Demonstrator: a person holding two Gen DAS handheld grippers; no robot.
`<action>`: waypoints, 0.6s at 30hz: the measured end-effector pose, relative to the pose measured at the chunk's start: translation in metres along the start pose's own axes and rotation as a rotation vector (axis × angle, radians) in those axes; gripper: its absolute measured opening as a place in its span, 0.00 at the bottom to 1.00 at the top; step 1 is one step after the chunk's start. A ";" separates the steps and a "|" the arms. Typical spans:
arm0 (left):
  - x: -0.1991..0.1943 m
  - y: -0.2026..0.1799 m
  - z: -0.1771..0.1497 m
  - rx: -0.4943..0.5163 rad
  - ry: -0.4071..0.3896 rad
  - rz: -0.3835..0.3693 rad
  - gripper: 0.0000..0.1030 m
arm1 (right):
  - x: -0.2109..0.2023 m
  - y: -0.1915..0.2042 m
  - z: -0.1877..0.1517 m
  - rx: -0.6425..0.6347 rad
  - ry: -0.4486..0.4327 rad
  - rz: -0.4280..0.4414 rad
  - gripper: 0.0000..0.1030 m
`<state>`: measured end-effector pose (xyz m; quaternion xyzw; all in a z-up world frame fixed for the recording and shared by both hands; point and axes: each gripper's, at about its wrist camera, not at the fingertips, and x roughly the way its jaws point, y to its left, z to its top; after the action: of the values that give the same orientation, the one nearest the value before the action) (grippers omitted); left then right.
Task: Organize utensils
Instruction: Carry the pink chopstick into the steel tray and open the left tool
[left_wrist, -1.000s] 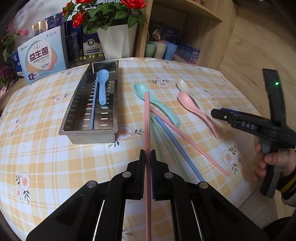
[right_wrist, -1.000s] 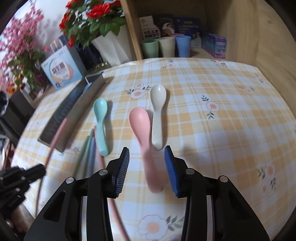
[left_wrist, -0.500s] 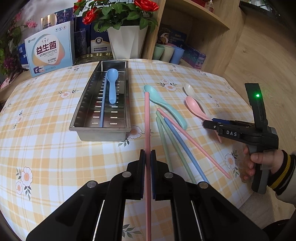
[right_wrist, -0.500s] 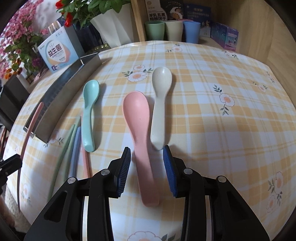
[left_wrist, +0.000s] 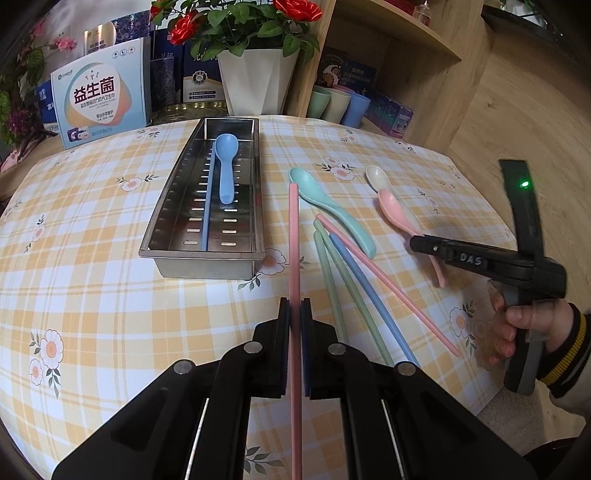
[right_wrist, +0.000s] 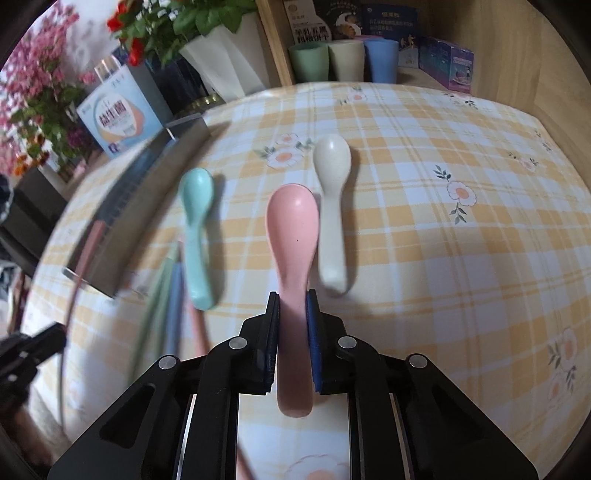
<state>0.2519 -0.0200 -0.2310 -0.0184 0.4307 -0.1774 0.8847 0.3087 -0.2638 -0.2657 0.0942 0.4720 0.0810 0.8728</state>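
My left gripper (left_wrist: 294, 308) is shut on a pink chopstick (left_wrist: 293, 240) held above the table, its tip just right of the steel tray (left_wrist: 162, 218). The tray holds a blue spoon (left_wrist: 225, 166) and a blue chopstick (left_wrist: 207, 199). My right gripper (right_wrist: 292, 301) is shut on the handle of a pink spoon (right_wrist: 293, 229); it also shows in the left wrist view (left_wrist: 428, 243). A teal spoon (left_wrist: 332, 210), a cream spoon (right_wrist: 332, 206), a second pink chopstick (left_wrist: 388, 284), a blue chopstick (left_wrist: 373, 299) and two green chopsticks (left_wrist: 332, 284) lie on the cloth.
A round table with a yellow checked cloth (left_wrist: 92, 295). At the back stand a white flower pot (left_wrist: 255, 77), a boxed product (left_wrist: 99, 99) and a wooden shelf with three cups (left_wrist: 338, 107). The table edge falls away at the right.
My right gripper has closed on the pink spoon's handle; before it was open around it. My left gripper has pulled back and up a little with the pink chopstick.
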 end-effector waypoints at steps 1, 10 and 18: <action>-0.001 -0.001 0.001 0.002 -0.003 0.001 0.05 | -0.004 0.002 0.000 0.010 -0.011 0.015 0.14; -0.016 0.013 0.033 -0.018 -0.036 0.014 0.05 | -0.036 0.007 0.006 0.130 -0.102 0.122 0.14; 0.000 0.033 0.096 0.024 -0.047 0.078 0.05 | -0.042 -0.003 0.007 0.126 -0.141 0.097 0.14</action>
<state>0.3353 -0.0006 -0.1772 0.0049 0.4078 -0.1477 0.9010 0.2922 -0.2770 -0.2282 0.1770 0.4083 0.0865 0.8913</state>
